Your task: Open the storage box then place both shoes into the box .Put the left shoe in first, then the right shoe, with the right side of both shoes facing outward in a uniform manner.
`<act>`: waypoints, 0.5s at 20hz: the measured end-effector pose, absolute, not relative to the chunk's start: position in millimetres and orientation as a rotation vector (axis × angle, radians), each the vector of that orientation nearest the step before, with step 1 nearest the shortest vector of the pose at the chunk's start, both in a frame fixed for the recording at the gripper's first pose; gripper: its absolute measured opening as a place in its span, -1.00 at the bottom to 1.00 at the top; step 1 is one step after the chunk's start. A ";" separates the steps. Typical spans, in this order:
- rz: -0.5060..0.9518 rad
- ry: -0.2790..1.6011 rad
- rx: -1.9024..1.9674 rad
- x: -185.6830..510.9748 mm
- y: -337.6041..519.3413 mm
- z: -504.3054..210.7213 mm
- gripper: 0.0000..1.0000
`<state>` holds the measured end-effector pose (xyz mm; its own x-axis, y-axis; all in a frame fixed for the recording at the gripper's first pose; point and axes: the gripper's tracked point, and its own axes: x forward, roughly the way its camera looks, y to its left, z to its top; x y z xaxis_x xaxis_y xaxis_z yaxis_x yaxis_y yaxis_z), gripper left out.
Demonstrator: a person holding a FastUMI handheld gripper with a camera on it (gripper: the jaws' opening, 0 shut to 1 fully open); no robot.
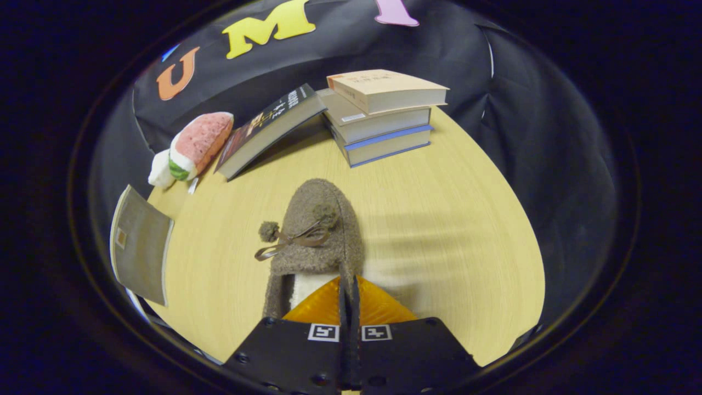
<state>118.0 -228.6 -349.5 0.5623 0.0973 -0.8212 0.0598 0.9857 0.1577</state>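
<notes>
Slipper of fuzzy grey-brown fleece with a ribbon bow and pompoms point(318, 230) lies in the centre of the frame on the pale wooden tabletop point(449, 230), its long axis running straight away from the claw point(349, 288), toe pointing to the stacked books point(378, 115) at upper centre. The claw's fingers are pressed together, seemingly pinching the slipper's heel-side rim.
</notes>
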 end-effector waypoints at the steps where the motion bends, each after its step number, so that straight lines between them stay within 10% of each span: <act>1: 0.014 0.975 0.191 117.9 -229.5 -349.1 -0.99; 10: -0.035 0.973 0.434 92.4 -198.4 -319.6 -0.99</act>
<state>92.4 -198.4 -319.6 0.5694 0.1632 -0.8057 0.2208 0.9137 0.3412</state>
